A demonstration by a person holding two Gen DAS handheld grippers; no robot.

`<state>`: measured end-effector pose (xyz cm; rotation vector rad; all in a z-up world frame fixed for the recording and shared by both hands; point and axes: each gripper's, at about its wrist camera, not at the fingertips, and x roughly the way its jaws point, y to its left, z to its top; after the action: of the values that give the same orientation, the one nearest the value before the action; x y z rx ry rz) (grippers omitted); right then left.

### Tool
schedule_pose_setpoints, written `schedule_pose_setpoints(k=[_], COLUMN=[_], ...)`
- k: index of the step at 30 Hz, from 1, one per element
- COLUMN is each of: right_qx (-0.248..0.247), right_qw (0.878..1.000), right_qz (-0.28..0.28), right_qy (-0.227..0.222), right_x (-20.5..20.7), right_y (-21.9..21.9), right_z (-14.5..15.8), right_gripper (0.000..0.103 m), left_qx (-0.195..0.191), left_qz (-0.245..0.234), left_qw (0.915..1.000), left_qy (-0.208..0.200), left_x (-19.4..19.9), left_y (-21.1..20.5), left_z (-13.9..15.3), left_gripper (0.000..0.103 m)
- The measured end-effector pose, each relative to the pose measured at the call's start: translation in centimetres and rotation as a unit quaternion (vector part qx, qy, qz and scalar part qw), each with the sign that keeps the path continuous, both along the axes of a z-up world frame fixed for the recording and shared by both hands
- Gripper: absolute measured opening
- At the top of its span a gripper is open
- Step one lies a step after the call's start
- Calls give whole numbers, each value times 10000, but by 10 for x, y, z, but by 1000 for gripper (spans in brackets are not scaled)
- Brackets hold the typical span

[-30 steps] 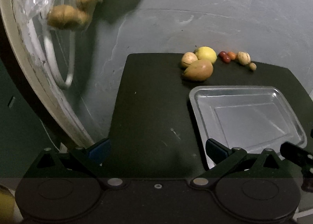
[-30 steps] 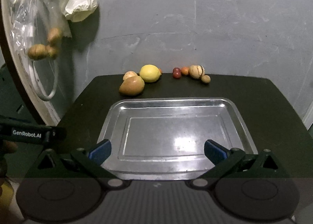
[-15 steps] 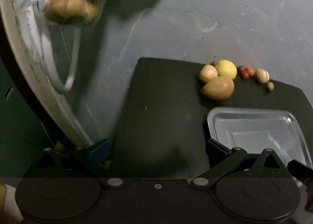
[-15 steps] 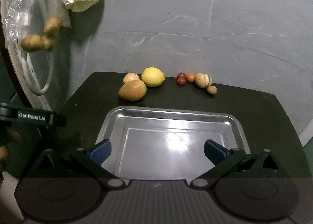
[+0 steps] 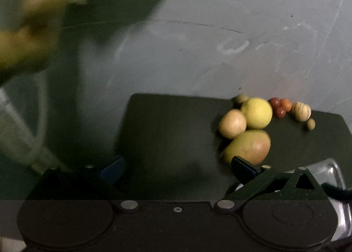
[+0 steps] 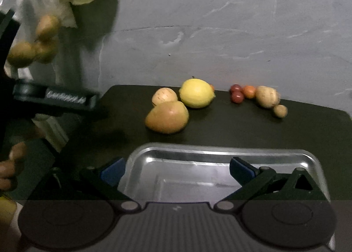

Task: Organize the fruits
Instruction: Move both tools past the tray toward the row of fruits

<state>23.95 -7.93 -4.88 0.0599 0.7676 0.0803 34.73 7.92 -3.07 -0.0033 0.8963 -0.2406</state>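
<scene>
On the dark rectangular table top (image 6: pixel 242 126), a shiny rectangular metal tray (image 6: pixel 220 153) is lying at the near edge, and nothing is lying in it. Behind the tray, the fruits are sitting along the far edge by the grey wall (image 6: pixel 220 32). A green-and-red mango (image 6: pixel 167 116) is lying nearest the tray, touching a pale tan round fruit (image 6: pixel 164 96) and a yellow lemon (image 6: pixel 196 93). Well to the right, small red and orange cherry tomatoes (image 6: pixel 241 93) are clustering beside a beige striped fruit (image 6: pixel 266 96) and a small brown nut-like fruit (image 6: pixel 280 110).

The right gripper (image 6: pixel 176 170) is hovering over the tray with its jaws wide apart, gripping nothing. The left gripper (image 5: pixel 177 167) is hovering over bare table (its right blue pad just in front of the mango), jaws likewise apart and holding nothing.
</scene>
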Motion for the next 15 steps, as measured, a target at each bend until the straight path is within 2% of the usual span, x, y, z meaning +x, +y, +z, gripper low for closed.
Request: schedule_pose_setpoints(k=[3,7,15], right_qx=[146,376,791], right_qw=[9999,9992,9968], right_qz=[84,130,149], right_qy=[0,23,-22], right_x=[22,48,81], right_y=[1,0,-7], right_z=[-8,-18,-32], right_gripper=[103,103,102], left_qx=[-46,-33,-157], left_qz=[-197,-466,-742], left_qw=[9998,9987,9955], left_qy=[-4,195,576], left_x=[24,52,80], left_y=[-13,-32,-57], left_z=[-1,-10,-24], left_gripper=[102,102,101])
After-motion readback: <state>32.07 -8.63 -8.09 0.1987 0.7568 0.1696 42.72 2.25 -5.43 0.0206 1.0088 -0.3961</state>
